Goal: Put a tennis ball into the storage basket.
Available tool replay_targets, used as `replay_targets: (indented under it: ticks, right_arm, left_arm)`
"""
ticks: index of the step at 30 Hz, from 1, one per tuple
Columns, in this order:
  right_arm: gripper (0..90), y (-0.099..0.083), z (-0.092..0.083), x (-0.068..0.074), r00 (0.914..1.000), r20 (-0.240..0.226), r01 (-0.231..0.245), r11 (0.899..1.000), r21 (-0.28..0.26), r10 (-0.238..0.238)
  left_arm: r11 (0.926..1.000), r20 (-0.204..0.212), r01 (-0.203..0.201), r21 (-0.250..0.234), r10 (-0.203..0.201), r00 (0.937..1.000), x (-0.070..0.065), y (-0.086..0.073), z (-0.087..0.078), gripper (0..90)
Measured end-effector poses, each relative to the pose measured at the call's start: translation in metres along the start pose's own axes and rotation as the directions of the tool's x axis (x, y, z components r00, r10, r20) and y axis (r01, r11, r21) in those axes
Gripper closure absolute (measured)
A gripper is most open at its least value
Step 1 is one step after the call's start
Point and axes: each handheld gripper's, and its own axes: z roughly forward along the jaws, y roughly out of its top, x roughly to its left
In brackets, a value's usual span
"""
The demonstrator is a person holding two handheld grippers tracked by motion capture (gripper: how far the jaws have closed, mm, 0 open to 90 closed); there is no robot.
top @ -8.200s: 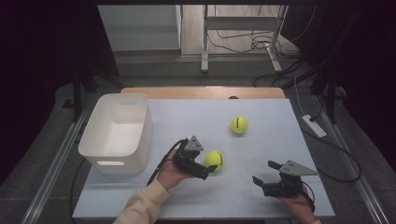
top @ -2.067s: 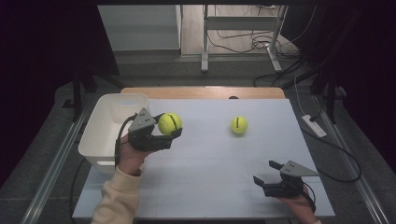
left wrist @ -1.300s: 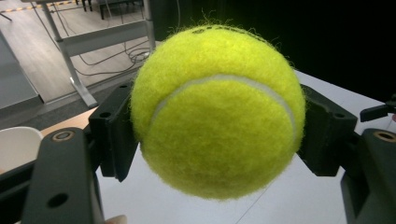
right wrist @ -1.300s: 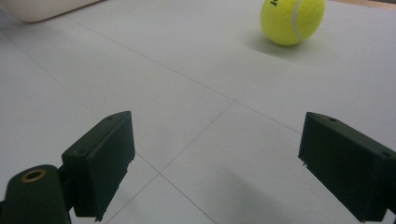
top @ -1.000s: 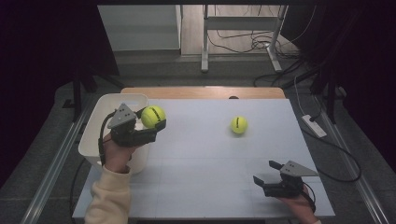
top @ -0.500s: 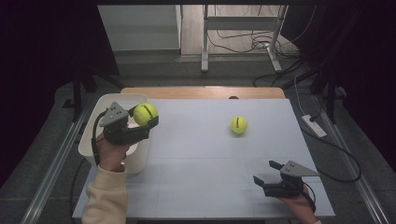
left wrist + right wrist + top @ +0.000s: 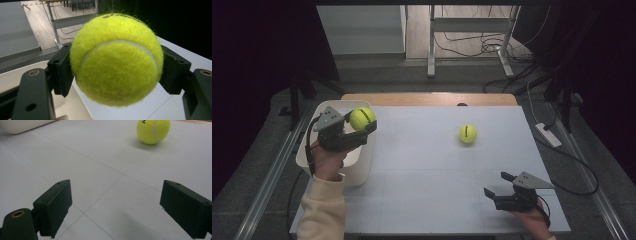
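So the left gripper (image 7: pixel 354 131) is clamping a tennis ball (image 7: pixel 362 118) between its jaws, hovering it over the right edge of the white plastic bin (image 7: pixel 362 170) at the left-middle of the high view. Looks like the drop into the bin is the bit that's coming up, not done yet. A second tennis ball (image 7: pixel 468 133) is sitting out on the table (image 7: pixel 422 200), right of centre, so that one is probably waiting its turn. The right gripper (image 7: pixel 498 190) is resting at lower right, jaws spread wide with nothing in them.
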Motion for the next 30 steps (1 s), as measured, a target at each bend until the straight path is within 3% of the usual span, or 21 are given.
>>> replay_targets:
  ticks: [20,25,30]
  right_arm:
    - [10.6,0.001,0.0,0.0,1.0,-0.004,-0.004,1.0,-0.004,0.004]
    - [10.6,0.001,0.0,0.0,1.0,-0.003,-0.005,1.0,-0.003,0.005]
    - [10.6,0.001,0.0,0.0,1.0,-0.003,-0.005,1.0,-0.002,0.005]
  left_arm:
    - [0.9976,-0.077,0.055,0.043,-0.051,0.9957,0.027,0.008,0.008,26.4]
    - [0.9975,-0.095,0.042,0.056,-0.037,0.9948,0.027,0.011,0.012,26.4]
    - [0.9963,-0.1,0.057,0.064,-0.05,0.9937,0.033,0.014,0.017,26.3]
